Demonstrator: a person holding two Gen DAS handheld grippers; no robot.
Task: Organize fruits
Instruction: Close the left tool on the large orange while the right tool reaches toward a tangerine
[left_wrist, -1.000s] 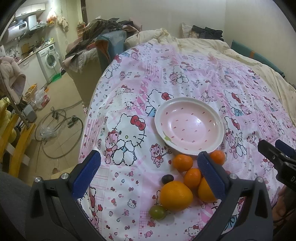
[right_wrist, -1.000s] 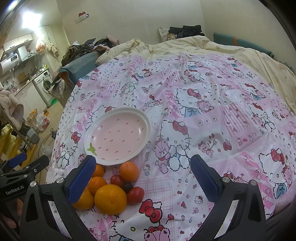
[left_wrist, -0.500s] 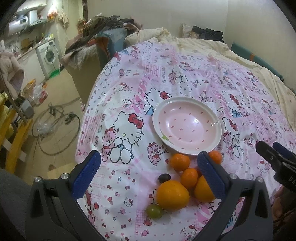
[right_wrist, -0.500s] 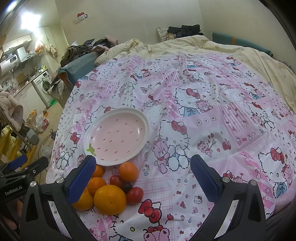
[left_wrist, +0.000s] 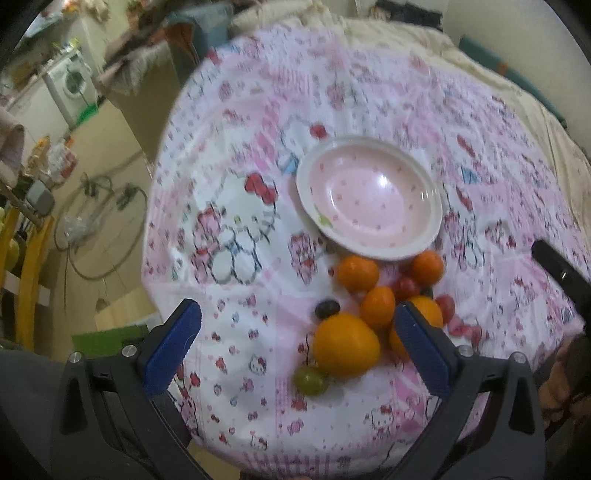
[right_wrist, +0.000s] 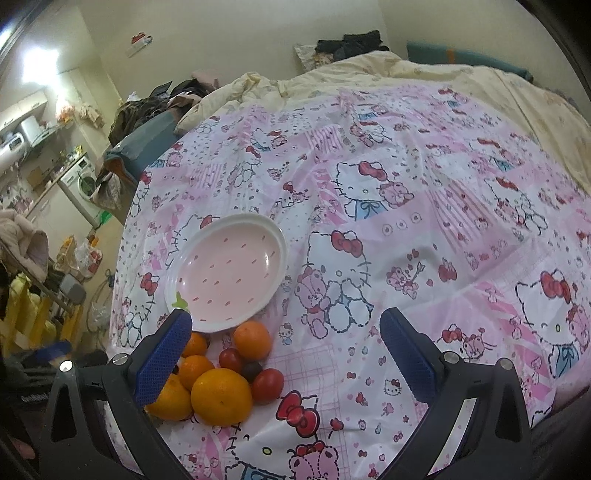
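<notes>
Between the blue pads: left gripper (left_wrist: 295, 347) wide open, nothing held, above near edge of cloth. Right gripper (right_wrist: 286, 354) also wide open, nothing held.

Fruit pile, on cloth just beside near rim of plate:
- lg orange (left_wrist: 346, 344), front of pile, betw. left pads in view
- 2nd lg orange (right_wrist: 170, 400), partly behind right gripper's left pad
- 4 sm oranges, e.g. (left_wrist: 358, 273), nearest ones touching or almost touching plate rim
- green grape (left_wrist: 311, 380), touching lg orange, nearest left gripper
- dark grape (left_wrist: 327, 308)
- red tomatoes, approx. 2 to 3 (right_wrist: 267, 384)

Plate (right_wrist: 207, 321): pink w/ white rim (speckled), no fruit in it.

Cloth (right_wrist: 406, 206): pink cartoon-cat print, over bed.

Washer (left_wrist: 70, 83), far left, blurred.
</notes>
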